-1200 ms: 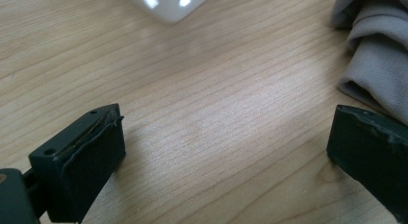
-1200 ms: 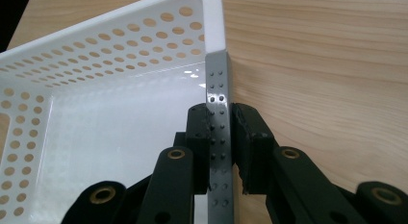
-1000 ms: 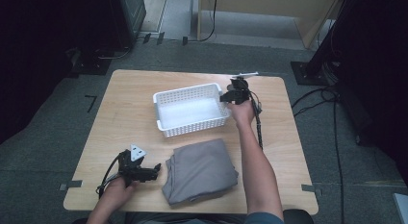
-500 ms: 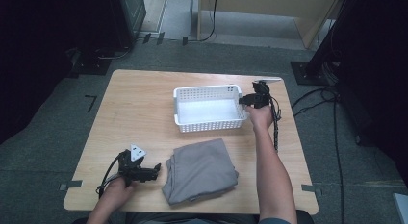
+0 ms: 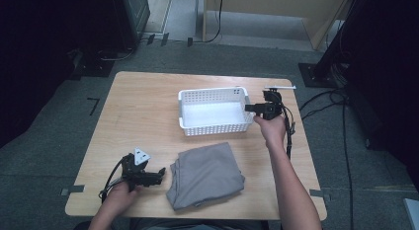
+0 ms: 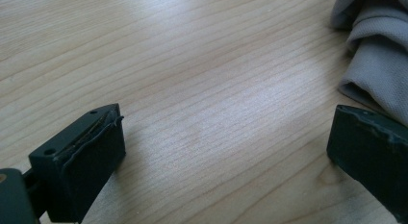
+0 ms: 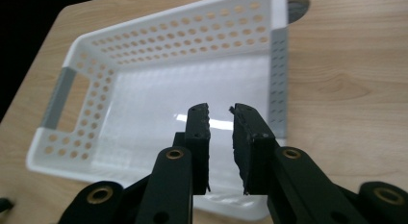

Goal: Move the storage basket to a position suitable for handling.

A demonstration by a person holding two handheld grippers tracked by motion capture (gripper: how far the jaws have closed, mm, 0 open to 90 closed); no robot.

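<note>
A white perforated basket [image 5: 215, 111] stands empty at the middle-right of the wooden table [image 5: 143, 111]. My right gripper [image 5: 248, 107] reaches in over its right end wall. In the right gripper view the jaws of this gripper [image 7: 219, 111] straddle the near wall of the basket [image 7: 144, 65] with only a narrow gap; they have just been closing and pinch that wall. A folded grey cloth [image 5: 205, 175] lies near the front edge. My left gripper [image 5: 159, 173] rests on the table just left of it, open, with bare wood between the jaws [image 6: 226, 132] and the cloth [image 6: 375, 56] beside the right one.
A thin white stick [image 5: 280, 87] lies at the table's far right edge behind the right gripper. The right gripper's cable [image 5: 288, 136] trails along the forearm. Dark floor and equipment stands surround the table.
The basket has slid to the right and turned square to the table, together with my right gripper. The left gripper and the cloth have stayed put.
</note>
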